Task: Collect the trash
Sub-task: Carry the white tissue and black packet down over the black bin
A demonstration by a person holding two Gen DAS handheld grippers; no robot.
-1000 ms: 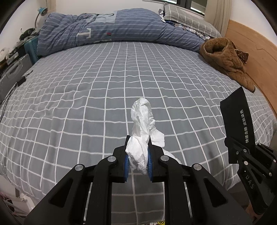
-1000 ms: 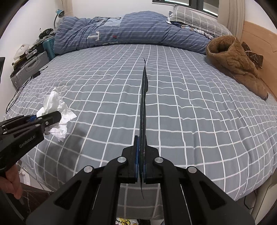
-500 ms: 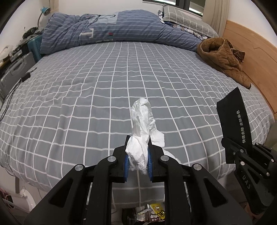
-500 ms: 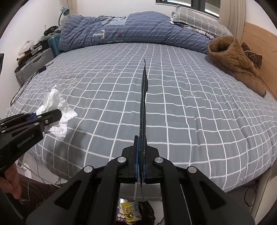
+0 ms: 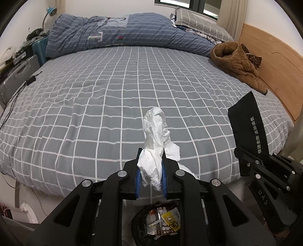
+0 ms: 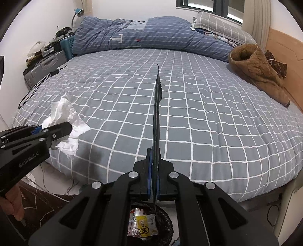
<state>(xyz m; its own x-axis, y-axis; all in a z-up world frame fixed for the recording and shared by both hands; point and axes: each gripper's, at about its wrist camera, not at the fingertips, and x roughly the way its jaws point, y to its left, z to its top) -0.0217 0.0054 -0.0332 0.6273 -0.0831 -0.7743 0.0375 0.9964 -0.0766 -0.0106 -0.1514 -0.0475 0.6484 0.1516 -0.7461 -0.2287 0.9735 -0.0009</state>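
I am seeing only part of the trash bin (image 5: 151,223): its dark rim and a few wrappers are peeking out beneath the gripper bodies in both wrist views, and the rest of it is being blocked. On the left, the clutter beside the bed, a grey case (image 6: 45,70) and a blue lamp (image 6: 78,12) among it, is too small for me to make out properly. The left gripper (image 5: 151,177) is holding its jaws nearly closed, pinching a crumpled white tissue (image 5: 155,143) between the blue pads, with the tissue sticking up past the fingertips and hanging just above the bin. In the right wrist view that same tissue is showing at the left edge, over the near edge of the bed. The right gripper (image 6: 154,181) is clamping its jaws tight on a thin black sachet (image 6: 157,113) with a serrated top, which I am seeing edge-on here; the left wrist view is showing its flat face with printed characters I cannot read. Beyond both lies the bed (image 5: 113,85) in a grey checked sheet, with a blue striped duvet (image 5: 123,32) bunched along its far side, a brown fleece garment (image 5: 238,64) at the right, and a wooden headboard (image 5: 274,64) behind it.
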